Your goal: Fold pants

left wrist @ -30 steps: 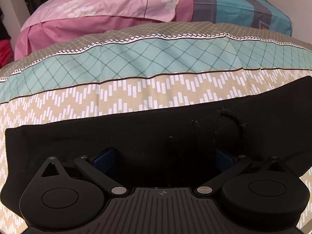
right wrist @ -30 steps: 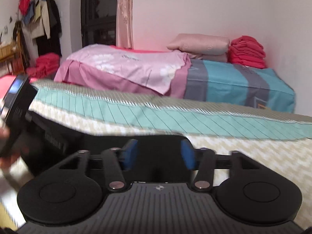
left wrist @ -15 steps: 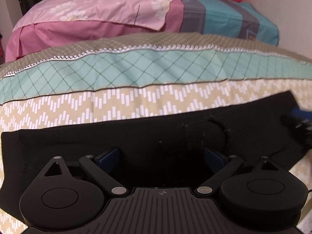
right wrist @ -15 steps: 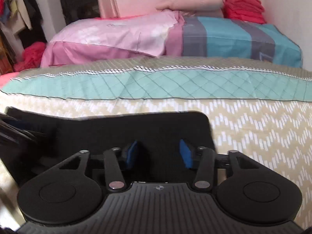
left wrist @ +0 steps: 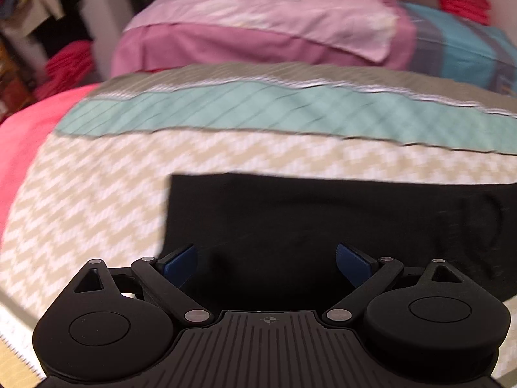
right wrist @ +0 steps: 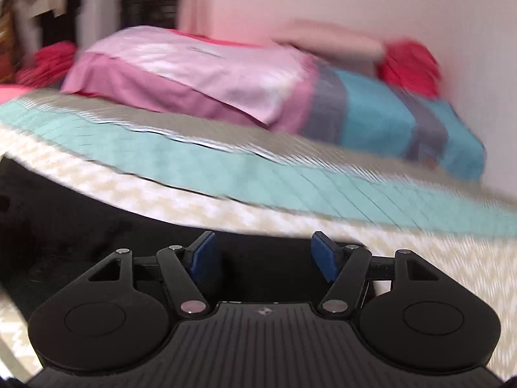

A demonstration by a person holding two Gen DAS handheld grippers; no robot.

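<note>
The black pants (left wrist: 323, 226) lie flat on the beige zigzag bedsheet (left wrist: 97, 194), their left edge straight and squared. My left gripper (left wrist: 266, 263) hovers over the near left part of the pants, its blue pads wide apart and nothing pinched: open. In the right wrist view the pants (right wrist: 80, 226) spread to the left and under my right gripper (right wrist: 263, 255). Its jaws are opening; the black cloth lies below and between the blue fingertips (right wrist: 203, 255), which do not press on it. Both views are blurred by motion.
A teal band (left wrist: 290, 110) crosses the sheet beyond the pants. Behind it lies a pink and blue bedcover (right wrist: 226, 77) with a pillow and a red folded stack (right wrist: 410, 64) by the wall. Red cloth (left wrist: 64, 64) and hanging clothes are at far left.
The right gripper's pads have spread wider apart and its view has swung right, leaving the pants to the left. The left gripper has shifted toward the pants' left edge, still open.
</note>
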